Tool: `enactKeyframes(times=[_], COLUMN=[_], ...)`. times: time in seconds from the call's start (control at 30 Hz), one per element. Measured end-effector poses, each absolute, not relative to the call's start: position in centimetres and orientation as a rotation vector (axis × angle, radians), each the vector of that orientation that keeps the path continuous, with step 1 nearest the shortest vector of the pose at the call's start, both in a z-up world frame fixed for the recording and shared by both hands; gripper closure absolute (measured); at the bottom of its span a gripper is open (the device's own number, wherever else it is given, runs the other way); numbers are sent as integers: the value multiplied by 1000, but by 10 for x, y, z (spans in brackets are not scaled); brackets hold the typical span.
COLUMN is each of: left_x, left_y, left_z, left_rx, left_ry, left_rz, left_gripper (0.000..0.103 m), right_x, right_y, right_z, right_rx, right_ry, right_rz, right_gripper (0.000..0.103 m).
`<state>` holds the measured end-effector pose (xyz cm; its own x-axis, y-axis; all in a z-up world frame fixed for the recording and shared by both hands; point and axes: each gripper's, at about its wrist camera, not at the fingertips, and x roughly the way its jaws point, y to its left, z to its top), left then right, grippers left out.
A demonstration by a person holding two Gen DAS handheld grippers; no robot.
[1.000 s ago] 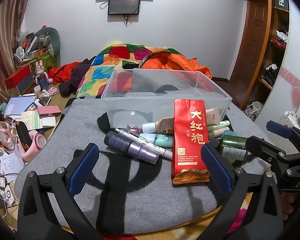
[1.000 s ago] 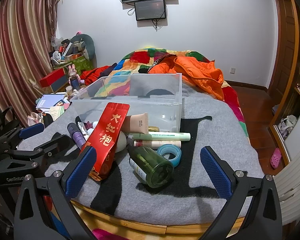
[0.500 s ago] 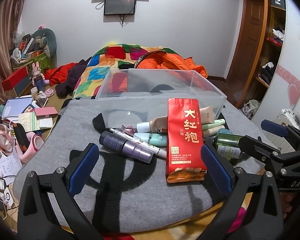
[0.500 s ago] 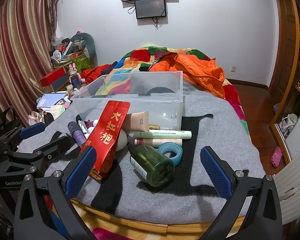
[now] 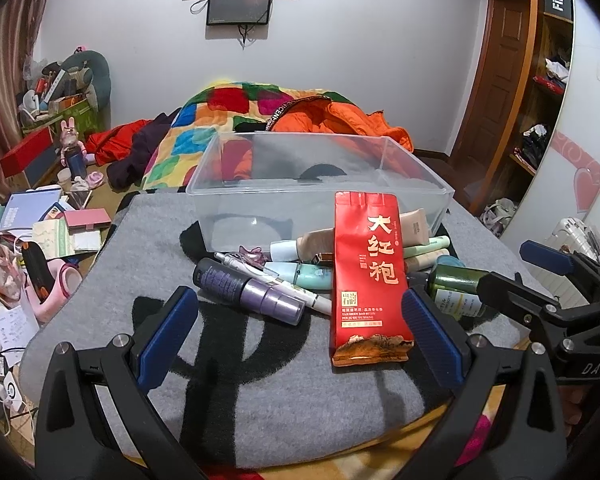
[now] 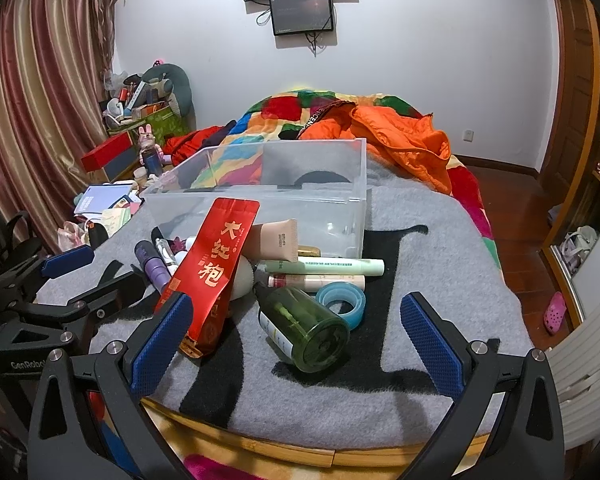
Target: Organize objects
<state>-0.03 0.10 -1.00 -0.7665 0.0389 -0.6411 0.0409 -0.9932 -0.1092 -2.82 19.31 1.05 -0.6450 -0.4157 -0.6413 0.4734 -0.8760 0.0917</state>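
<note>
A clear plastic bin stands on the grey blanket with nothing inside. In front of it lies a heap: a red tea packet, a purple bottle, a green glass bottle, a beige tube, pale green tubes and a blue tape roll. My left gripper hangs open just short of the purple bottle and the packet. My right gripper is open too, its fingers either side of the green bottle.
A patchwork quilt and an orange jacket lie behind the bin. Books, boxes and clutter crowd the floor at the left. A wooden door and shelves stand at the right. The blanket's near edge is close below.
Both grippers have crept a little forward toward the heap; the left view has shifted slightly, so the packet sits more to its right. Both stay open, and nothing on the blanket has moved.
</note>
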Motion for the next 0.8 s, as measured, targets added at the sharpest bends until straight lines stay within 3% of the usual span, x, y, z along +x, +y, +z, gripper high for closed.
enactKeyframes(times=[0.3, 0.6, 0.8], left_x=[-5, -5, -17], left_y=[3, -16, -37], left_z=[-20, -32, -38], left_rx=[1124, 1128, 1146], left_ry=[210, 178, 147], left_rz=[-2956, -2887, -2862], left_gripper=[0, 0, 0], right_x=[-35, -45, -52], right_y=[194, 189, 188], right_z=[-3, -21, -31], right_rx=[939, 998, 1037], right_ry=[129, 130, 113], right_rz=[-2446, -2340, -2306], right_gripper=[2, 30, 36])
